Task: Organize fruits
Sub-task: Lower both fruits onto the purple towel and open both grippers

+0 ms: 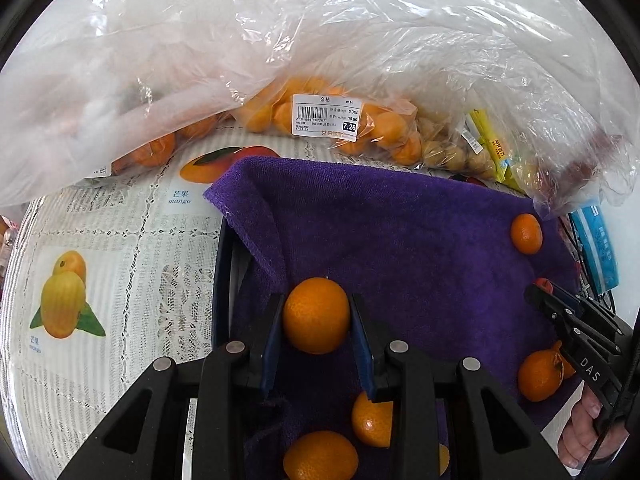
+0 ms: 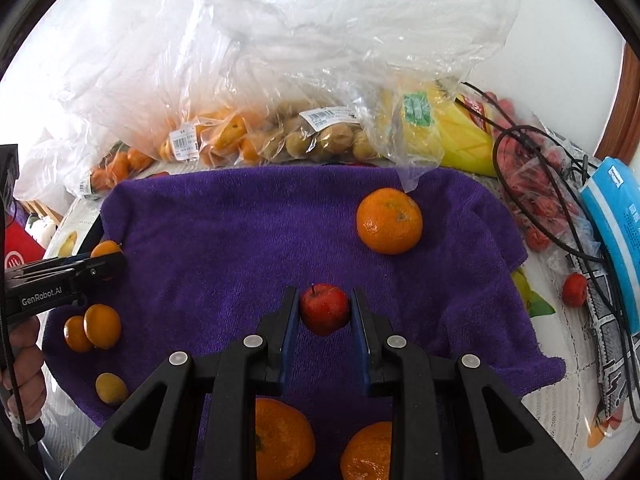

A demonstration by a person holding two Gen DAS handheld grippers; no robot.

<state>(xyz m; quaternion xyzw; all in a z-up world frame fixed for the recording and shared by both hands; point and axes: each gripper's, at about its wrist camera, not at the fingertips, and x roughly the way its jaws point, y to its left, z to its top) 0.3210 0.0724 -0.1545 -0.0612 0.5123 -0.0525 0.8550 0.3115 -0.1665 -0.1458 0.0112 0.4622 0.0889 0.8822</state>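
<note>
Purple towel (image 1: 400, 220) lies under both grippers and serves as the sorting surface. Left gripper (image 1: 316, 316) is clamped on a small orange citrus (image 1: 316, 314), pads pressing both flanks, fruit well forward between the fingertips. Right gripper (image 2: 325, 308) is pinched narrow on a small red fruit (image 2: 325, 309) with its stem up, also near the tips.

Loose fruit on the towel:
- beneath the left gripper, toward its body: two more small citrus (image 1: 320, 456), close together.
- ahead and right of the right gripper: one larger mandarin (image 2: 389, 221).
- beneath the right gripper: two large mandarins (image 2: 282, 438).

Bagged fruit (image 1: 332, 120) sits beyond the towel's far edge, well ahead of both grippers.

Judgement: both hands appear to be carrying fruit for placement; sorting is only partly done.

Notes for doing it well:
- lower until each fruit rests on the towel before easing the jaws apart, since round fruit rolls.
- set like with like: citrus beside the small ones below, red fruit on bare cloth, clear of the mandarins.
- keep grip light; tip-held fruit may slip or squirt forward.
</note>
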